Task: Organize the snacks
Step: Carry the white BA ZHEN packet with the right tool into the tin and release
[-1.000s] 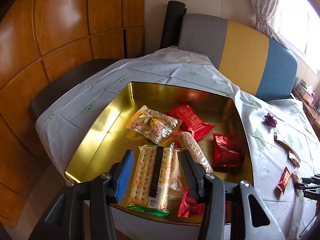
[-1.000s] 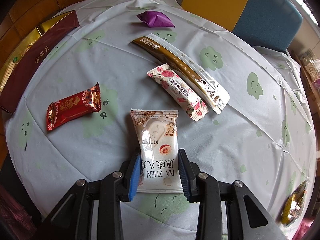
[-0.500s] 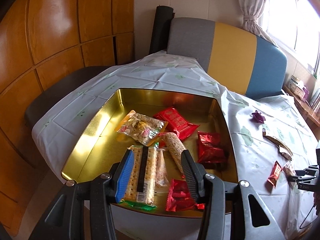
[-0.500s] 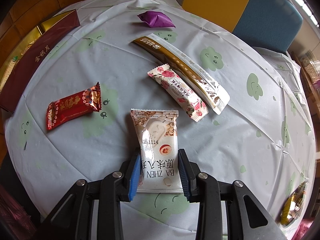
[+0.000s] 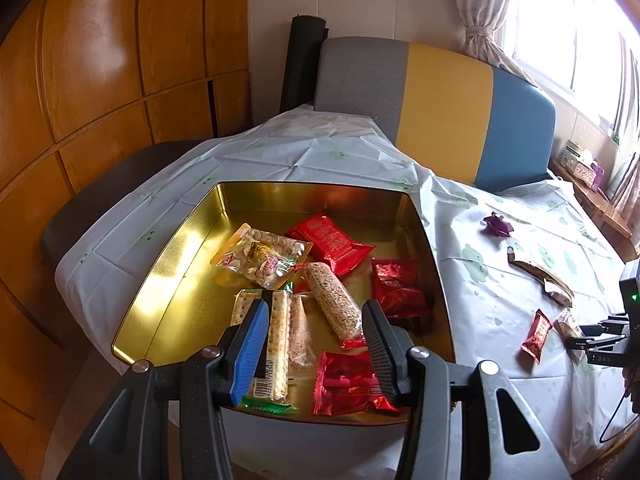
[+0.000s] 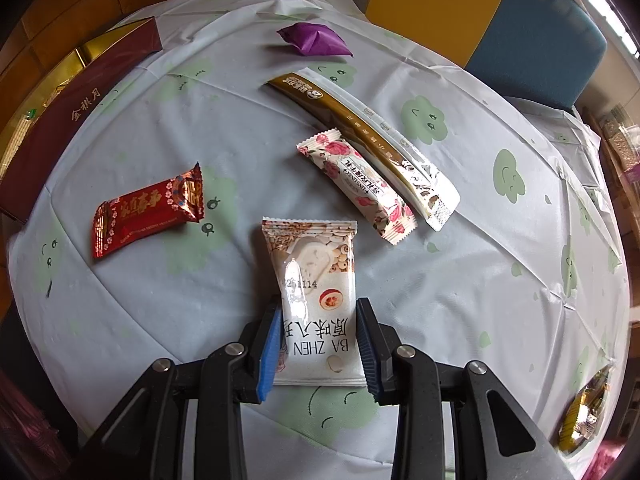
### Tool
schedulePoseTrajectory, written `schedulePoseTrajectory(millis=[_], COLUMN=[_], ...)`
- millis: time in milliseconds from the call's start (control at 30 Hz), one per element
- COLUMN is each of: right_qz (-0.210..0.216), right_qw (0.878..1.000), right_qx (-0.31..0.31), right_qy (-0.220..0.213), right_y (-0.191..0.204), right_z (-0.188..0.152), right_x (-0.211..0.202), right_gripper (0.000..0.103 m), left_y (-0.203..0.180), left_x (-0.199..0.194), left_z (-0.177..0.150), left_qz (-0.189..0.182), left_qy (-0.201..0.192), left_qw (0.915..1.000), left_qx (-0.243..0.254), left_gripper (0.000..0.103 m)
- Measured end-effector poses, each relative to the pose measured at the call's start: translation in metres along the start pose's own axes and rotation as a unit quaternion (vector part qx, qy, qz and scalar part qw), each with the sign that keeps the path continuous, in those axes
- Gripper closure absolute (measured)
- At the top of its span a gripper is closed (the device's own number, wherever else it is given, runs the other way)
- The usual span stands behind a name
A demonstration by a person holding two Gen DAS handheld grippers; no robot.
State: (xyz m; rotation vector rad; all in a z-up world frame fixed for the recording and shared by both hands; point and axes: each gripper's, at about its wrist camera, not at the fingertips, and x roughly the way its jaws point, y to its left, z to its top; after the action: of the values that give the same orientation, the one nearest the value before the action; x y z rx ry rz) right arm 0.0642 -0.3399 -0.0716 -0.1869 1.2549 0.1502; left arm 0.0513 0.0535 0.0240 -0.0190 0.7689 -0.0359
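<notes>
Left gripper (image 5: 316, 336) hung over the gold tin (image 5: 176, 280) at frame centre, jaws apart, nothing gripped; cracker pack (image 5: 276, 344), grain bar (image 5: 334, 304) and red packets (image 5: 352, 384) lay inside. Right gripper (image 6: 318, 344), lower centre, jaws narrow against the white Ba Zhen packet (image 6: 316, 292) on the tablecloth (image 6: 480, 280); red candy (image 6: 148, 212) left, floral bar (image 6: 356, 188) upper right.

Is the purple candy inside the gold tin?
No, the purple candy lies on the tablecloth, outside the gold tin, which holds other snacks.
</notes>
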Motion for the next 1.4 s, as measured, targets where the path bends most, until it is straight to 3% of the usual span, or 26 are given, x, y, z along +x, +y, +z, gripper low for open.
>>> schedulePoseTrajectory(millis=[900,1133,1400], right_qz=[-0.01,0.024,0.09], right_qw=[1.0,0.998,0.992], right_qx=[0.025,0.028,0.012], right_qy=[0.004,-0.046,-0.085], right_y=[0.0,0.023,0.084], right_z=[0.007,0.021,0.046], right_x=[-0.014,-0.046,-0.063], right_gripper=[0.07,0.07,0.07], left_y=[0.003,0.011,0.019], left_x=[-0.017,-0.017,-0.017], left_z=[-0.008,-0.009,-0.009], left_qz=[-0.006,-0.008,-0.006], left_qy=[-0.014,-0.018,-0.02], left_qw=[0.9998,0.9998,0.9997], left_qx=[0.01,0.0,-0.014], left_gripper=[0.054,0.054,0.054])
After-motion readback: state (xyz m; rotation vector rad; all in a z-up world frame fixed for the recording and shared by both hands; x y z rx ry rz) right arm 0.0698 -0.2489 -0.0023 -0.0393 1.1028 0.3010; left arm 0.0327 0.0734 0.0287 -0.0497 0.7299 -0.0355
